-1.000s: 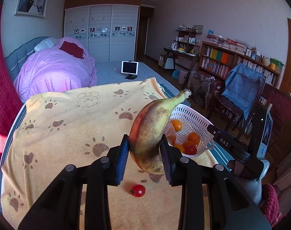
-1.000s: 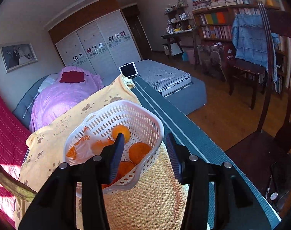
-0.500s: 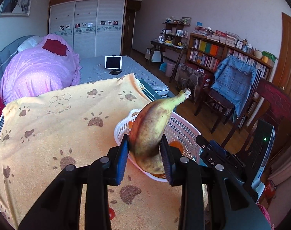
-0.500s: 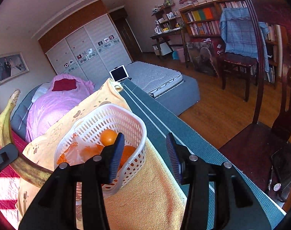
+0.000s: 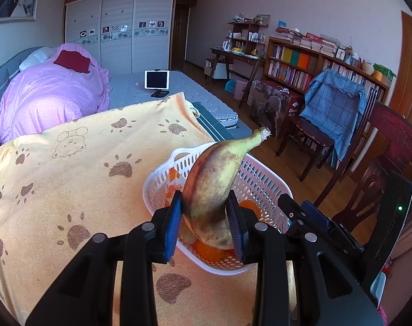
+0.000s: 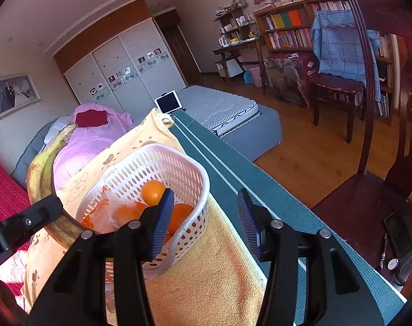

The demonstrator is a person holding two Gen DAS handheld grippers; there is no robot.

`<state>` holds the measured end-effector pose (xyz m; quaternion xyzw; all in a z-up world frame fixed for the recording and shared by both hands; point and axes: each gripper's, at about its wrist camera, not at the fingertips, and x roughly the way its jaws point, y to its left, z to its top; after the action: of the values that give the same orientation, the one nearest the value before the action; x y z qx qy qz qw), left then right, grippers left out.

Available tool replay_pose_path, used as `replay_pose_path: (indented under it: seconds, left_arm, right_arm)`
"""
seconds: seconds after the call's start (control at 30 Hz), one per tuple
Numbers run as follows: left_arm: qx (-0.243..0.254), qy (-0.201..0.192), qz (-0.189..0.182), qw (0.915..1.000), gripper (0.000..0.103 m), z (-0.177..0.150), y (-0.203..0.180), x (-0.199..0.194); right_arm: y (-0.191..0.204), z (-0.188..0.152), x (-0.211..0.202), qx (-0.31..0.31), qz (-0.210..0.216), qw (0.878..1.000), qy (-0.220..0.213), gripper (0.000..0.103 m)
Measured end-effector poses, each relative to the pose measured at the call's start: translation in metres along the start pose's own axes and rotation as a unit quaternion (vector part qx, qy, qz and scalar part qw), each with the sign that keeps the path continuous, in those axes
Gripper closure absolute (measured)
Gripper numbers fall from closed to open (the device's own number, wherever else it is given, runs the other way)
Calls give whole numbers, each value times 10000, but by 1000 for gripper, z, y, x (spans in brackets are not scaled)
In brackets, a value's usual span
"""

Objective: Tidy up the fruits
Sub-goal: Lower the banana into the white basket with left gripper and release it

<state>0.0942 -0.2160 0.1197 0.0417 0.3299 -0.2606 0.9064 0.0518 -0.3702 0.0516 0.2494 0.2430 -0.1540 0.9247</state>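
My left gripper (image 5: 204, 224) is shut on a brown-spotted banana (image 5: 215, 190), stem pointing up and right, held over the near left part of a white perforated basket (image 5: 263, 179). Oranges (image 5: 246, 206) lie in the basket. In the right wrist view the banana (image 6: 40, 168) shows at the basket's left side, the basket (image 6: 197, 174) holds oranges (image 6: 153, 191) and a plastic bag. My right gripper (image 6: 206, 217) is open and empty, just right of the basket's rim, its left finger in front of the basket.
The basket stands on a yellow paw-print cloth (image 5: 78, 163) near the table's right edge (image 6: 233, 168). A dark wooden chair (image 6: 382, 163) stands to the right. A bed with pink bedding (image 5: 48, 95) and a tablet (image 5: 156, 79) lie behind.
My left gripper has carried the banana right and forward, from above the cloth and a small tomato to over the basket. The right gripper has shifted slightly right of the basket, still open.
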Motion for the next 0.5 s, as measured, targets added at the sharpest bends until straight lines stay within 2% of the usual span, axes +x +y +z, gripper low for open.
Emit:
replay_pose_path:
  seconds: [0.37, 0.5]
  left_arm:
    - [38, -53, 71, 10000, 70, 4, -4, 8]
    - [33, -35, 78, 10000, 66, 5, -3, 10]
  right_arm:
    - [3, -3, 2, -36, -6, 10000, 37, 53]
    - [4, -4, 3, -35, -5, 10000, 44, 53]
